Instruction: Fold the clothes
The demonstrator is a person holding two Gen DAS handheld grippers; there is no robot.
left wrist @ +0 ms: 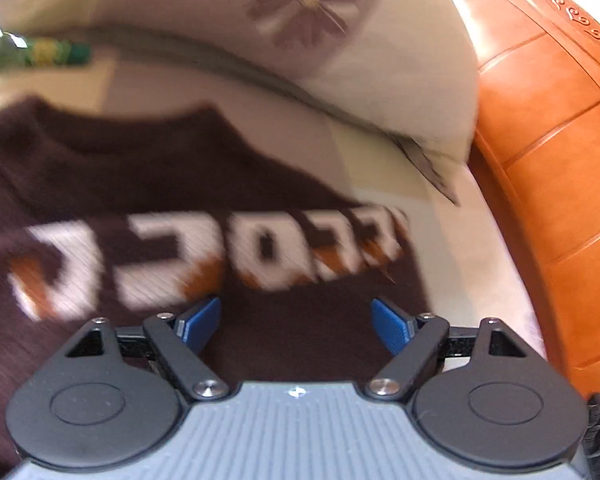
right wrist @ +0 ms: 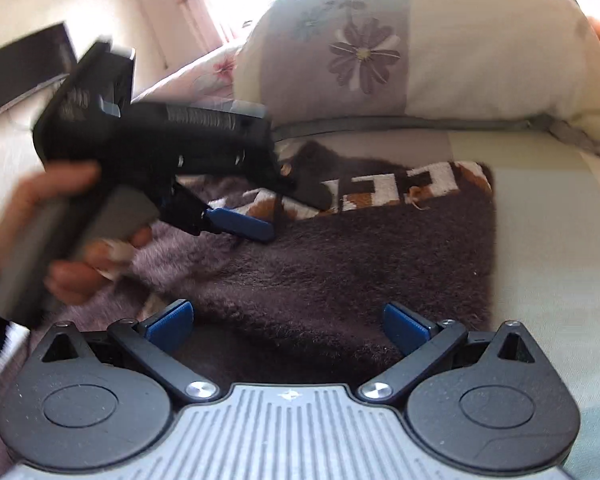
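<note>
A dark brown fuzzy sweater [left wrist: 148,168] with white and orange lettering lies on the bed; it also shows in the right wrist view [right wrist: 360,264]. My left gripper [left wrist: 296,322] is open and empty, hovering just above the sweater's body below the lettering. It also shows from the side in the right wrist view [right wrist: 256,216], held by a hand over the sweater's left part. My right gripper [right wrist: 288,326] is open and empty above the sweater's near part.
A pillow with a purple flower [left wrist: 308,4] lies behind the sweater, also in the right wrist view [right wrist: 380,56]. An orange wooden headboard [left wrist: 552,168] stands at the right. A green object [left wrist: 32,50] lies at the far left. A dark screen [right wrist: 24,68] stands at the left.
</note>
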